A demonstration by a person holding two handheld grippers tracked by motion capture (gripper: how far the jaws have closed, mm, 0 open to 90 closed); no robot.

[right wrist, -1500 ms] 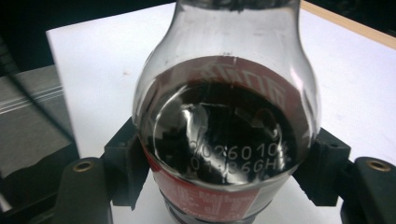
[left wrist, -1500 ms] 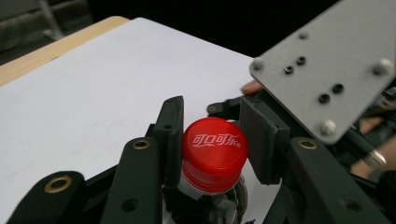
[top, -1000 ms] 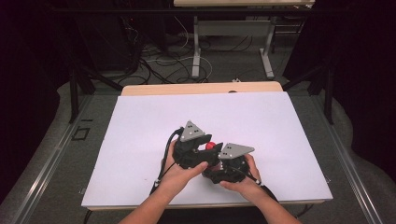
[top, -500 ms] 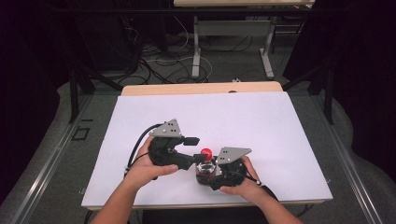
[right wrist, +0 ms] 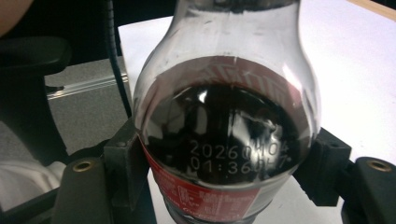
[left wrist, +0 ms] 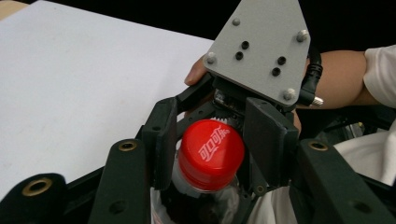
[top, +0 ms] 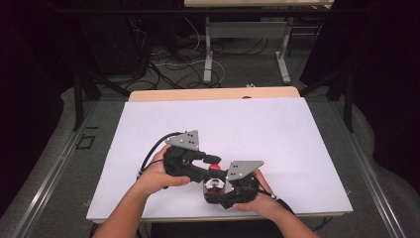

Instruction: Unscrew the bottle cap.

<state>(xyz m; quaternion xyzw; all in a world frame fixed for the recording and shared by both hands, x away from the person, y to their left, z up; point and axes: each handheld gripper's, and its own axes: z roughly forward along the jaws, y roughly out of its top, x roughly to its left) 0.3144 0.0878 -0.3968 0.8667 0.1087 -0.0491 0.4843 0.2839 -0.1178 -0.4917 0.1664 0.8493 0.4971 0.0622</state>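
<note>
Hand-held gripper on the left has just been closing its jaws, and they now sit clamped on the red cap of the cola bottle, one black pad against each side of the cap. Below the cap, the right hand-held gripper is clamped on the bottle's body, its pads pressed to the clear wall on either side just above the red label, with dark drink inside. In the high view the bottle leans between the two grippers, cap toward the left one, right one nearer the person. Beneath the bottle lies the white desk, the bottle close to its near edge.
</note>
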